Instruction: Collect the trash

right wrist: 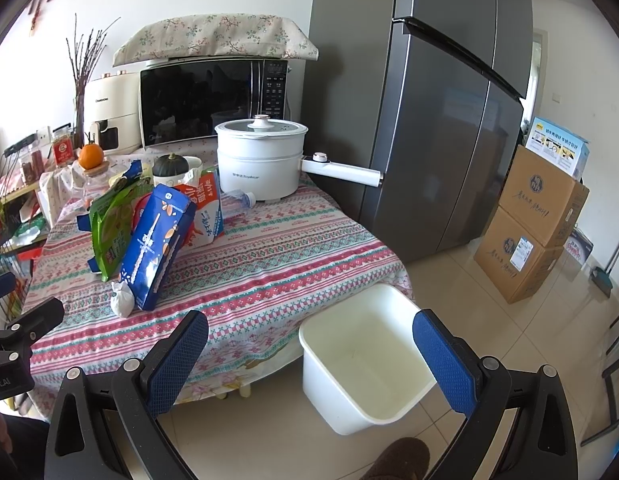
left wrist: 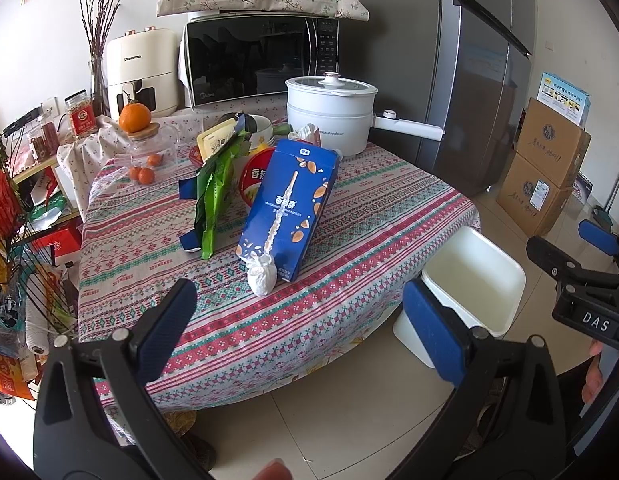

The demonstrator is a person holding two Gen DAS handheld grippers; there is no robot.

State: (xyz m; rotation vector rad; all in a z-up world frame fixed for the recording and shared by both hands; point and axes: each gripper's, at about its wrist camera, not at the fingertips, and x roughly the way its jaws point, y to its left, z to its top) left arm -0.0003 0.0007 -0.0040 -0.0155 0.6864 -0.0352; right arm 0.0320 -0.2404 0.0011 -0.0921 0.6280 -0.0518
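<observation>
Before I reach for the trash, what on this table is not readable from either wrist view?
- Red noodle cup: left wrist view, mostly hidden behind the blue box; whether it is empty cannot be told.
- Clear bottle: right wrist view, partly behind the white carton; contents unclear.
- White bin: near corner covered by the right gripper.
- Green bag: contents unseen.

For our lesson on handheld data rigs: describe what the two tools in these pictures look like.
Both match. The left tool and right tool have black plastic frames with silver rivets and two fingers faced with blue textured pads. Seen from the left view, the right tool's body bears white letters "DAS". No cables show.
</observation>
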